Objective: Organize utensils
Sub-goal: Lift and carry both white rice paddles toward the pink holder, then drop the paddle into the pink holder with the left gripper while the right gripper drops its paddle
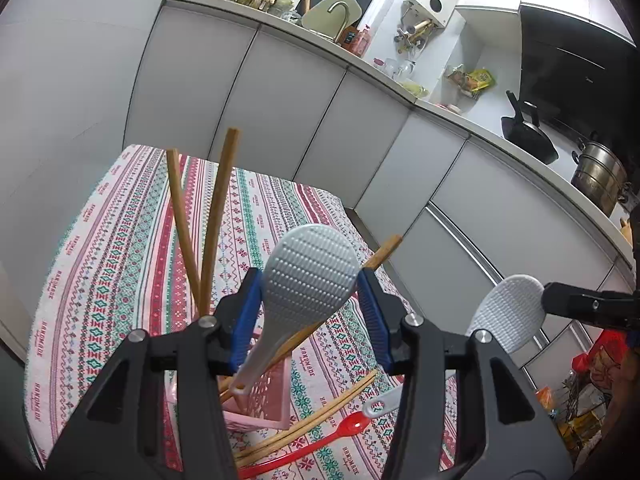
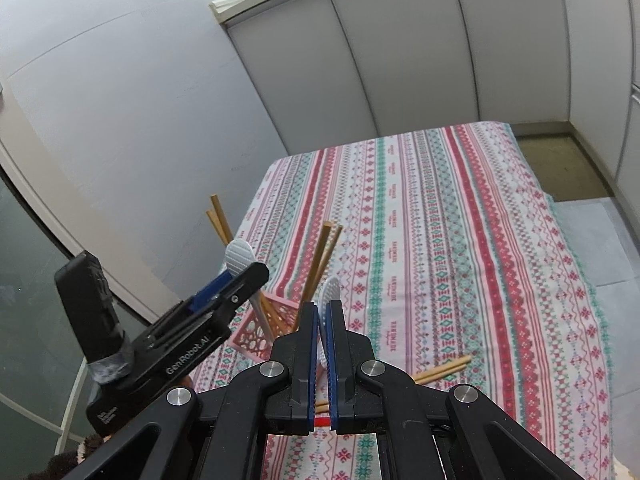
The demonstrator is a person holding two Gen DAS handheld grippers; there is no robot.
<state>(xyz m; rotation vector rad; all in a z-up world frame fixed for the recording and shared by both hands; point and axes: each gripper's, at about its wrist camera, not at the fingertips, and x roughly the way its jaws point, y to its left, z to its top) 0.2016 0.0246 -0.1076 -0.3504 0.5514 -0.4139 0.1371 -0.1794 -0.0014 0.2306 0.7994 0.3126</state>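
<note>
A pink lattice utensil basket (image 1: 267, 396) stands on the patterned tablecloth (image 1: 100, 264) and holds several wooden chopsticks (image 1: 214, 220); it also shows in the right wrist view (image 2: 276, 320). My left gripper (image 1: 310, 280) is open, its blue pads on either side of a white rice paddle (image 1: 308, 276) whose handle reaches down to the basket. My right gripper (image 2: 323, 312) is shut on a second white rice paddle (image 2: 329, 290), held above the table right of the basket; that paddle also shows in the left wrist view (image 1: 508, 312). A red spoon (image 1: 340, 432) lies on the cloth.
Loose chopsticks (image 1: 316, 428) lie by the red spoon, with more loose chopsticks near the table's right side (image 2: 444, 372). White cabinets (image 1: 280, 92) stand behind the table, with a cluttered counter, a pan (image 1: 528, 136) and a steel pot (image 1: 596, 176).
</note>
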